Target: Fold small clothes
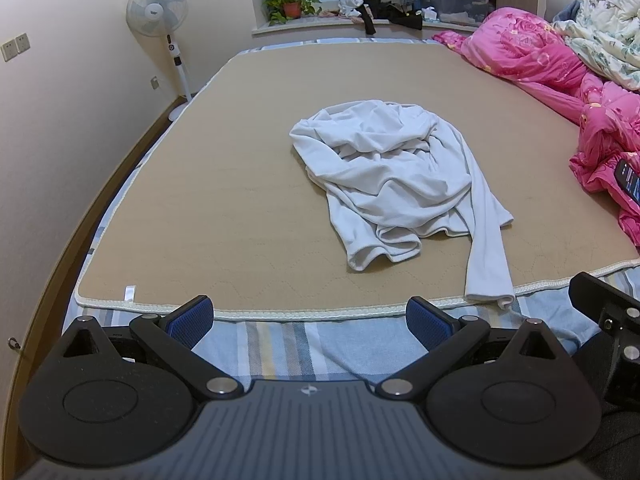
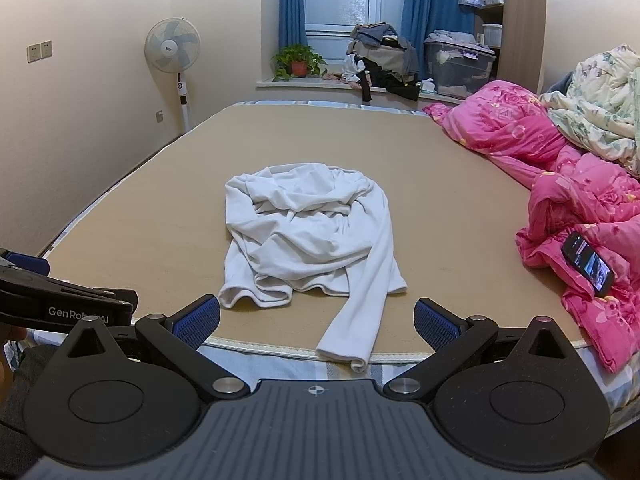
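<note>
Tan mat (image 1: 192, 200) under crumpled white shirt (image 1: 392, 176), pink quilt (image 1: 560, 80) alongside, both tongs (image 1: 310, 320) (image 2: 316, 320) spread, empty.

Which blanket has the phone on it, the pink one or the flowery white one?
The pink blanket. The phone rests on its folds, while the white flowery blanket sits farther back.

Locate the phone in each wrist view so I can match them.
Left wrist view: phone cut off by the right edge, lying on the pink quilt.
Right wrist view: phone fully visible at right, screen lit, on the same quilt.
Shared landmark: the white long-sleeved garment crumpled mid-mat, one sleeve trailing over the mat's near edge; the phone lies to its right in both.
</note>
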Action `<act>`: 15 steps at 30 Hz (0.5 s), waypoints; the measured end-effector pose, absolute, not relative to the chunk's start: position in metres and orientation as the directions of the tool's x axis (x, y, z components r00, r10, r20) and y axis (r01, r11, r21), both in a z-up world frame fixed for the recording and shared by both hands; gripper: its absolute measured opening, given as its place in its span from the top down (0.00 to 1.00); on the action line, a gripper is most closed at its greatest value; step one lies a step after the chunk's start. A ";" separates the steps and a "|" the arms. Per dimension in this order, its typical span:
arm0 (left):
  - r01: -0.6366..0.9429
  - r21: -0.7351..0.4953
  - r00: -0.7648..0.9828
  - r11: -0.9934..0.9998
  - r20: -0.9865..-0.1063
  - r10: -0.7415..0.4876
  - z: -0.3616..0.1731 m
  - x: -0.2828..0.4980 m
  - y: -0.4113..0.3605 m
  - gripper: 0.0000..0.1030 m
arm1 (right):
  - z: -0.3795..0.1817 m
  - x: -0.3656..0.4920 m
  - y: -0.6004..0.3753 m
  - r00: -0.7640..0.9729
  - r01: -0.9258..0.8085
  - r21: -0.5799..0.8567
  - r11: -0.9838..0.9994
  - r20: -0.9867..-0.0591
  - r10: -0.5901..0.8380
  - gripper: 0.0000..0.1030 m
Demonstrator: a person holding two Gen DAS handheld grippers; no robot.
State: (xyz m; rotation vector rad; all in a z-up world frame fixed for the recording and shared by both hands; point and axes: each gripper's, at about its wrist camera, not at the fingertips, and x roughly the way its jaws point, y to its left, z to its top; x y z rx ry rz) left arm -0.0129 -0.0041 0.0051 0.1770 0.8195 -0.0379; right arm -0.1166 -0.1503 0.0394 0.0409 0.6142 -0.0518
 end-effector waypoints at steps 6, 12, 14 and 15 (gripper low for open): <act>0.103 0.141 0.680 0.985 -0.733 0.034 0.004 -0.012 -0.004 0.00 | 0.038 -0.116 -0.151 0.815 0.060 0.022 0.998 -0.579 -0.036 0.01; 0.104 0.138 0.675 0.985 -0.737 0.032 0.002 -0.010 -0.004 0.00 | 0.037 -0.115 -0.150 0.812 0.061 0.022 0.998 -0.583 -0.037 0.01; 0.104 0.138 0.673 0.985 -0.739 0.032 0.002 -0.009 -0.003 0.00 | 0.037 -0.114 -0.151 0.809 0.060 0.022 0.998 -0.586 -0.035 0.01; 0.103 0.136 0.671 0.985 -0.741 0.032 0.001 -0.009 -0.003 0.00 | 0.036 -0.113 -0.151 0.809 0.060 0.022 0.998 -0.587 -0.036 0.01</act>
